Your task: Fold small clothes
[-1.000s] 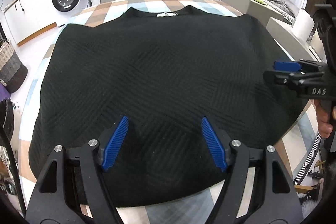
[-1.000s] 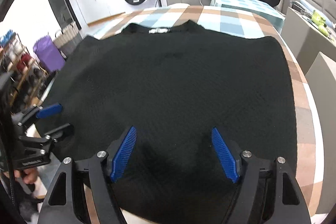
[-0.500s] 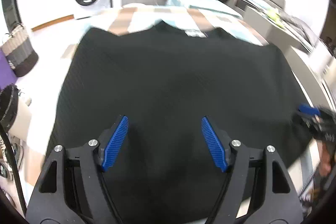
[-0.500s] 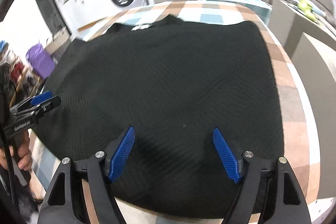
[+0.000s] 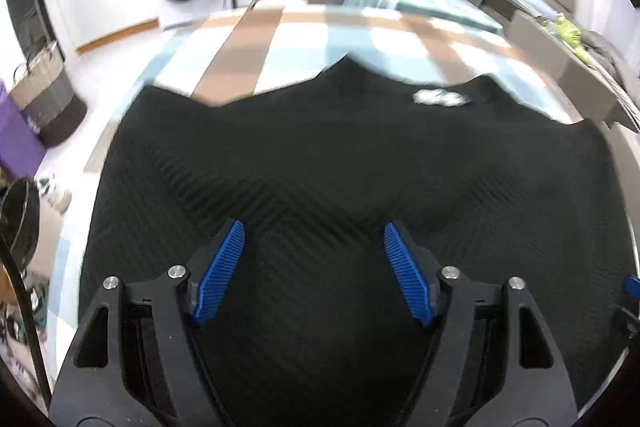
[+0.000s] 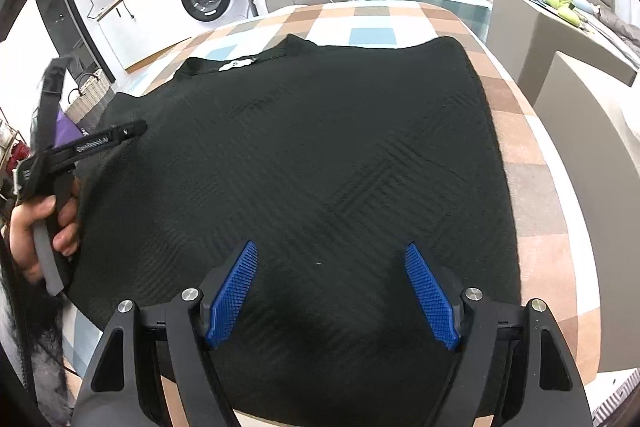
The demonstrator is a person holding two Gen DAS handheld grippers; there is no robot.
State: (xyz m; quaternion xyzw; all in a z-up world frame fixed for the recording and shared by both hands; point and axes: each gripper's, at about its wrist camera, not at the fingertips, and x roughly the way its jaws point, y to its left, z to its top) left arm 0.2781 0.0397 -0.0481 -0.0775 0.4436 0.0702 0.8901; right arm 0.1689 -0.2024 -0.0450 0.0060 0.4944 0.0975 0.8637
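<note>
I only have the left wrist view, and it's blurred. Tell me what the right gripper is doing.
Observer: The right gripper is above the near hem of the black sweater, jaws open, nothing between them.
Operator: Describe the sweater's right side.
Observer: Its right edge lies flat on the checked tablecloth, inside the table's edge.
Operator: Say how my left gripper looks from there.
Observer: A hand holds the left gripper by the sweater's left edge.
</note>
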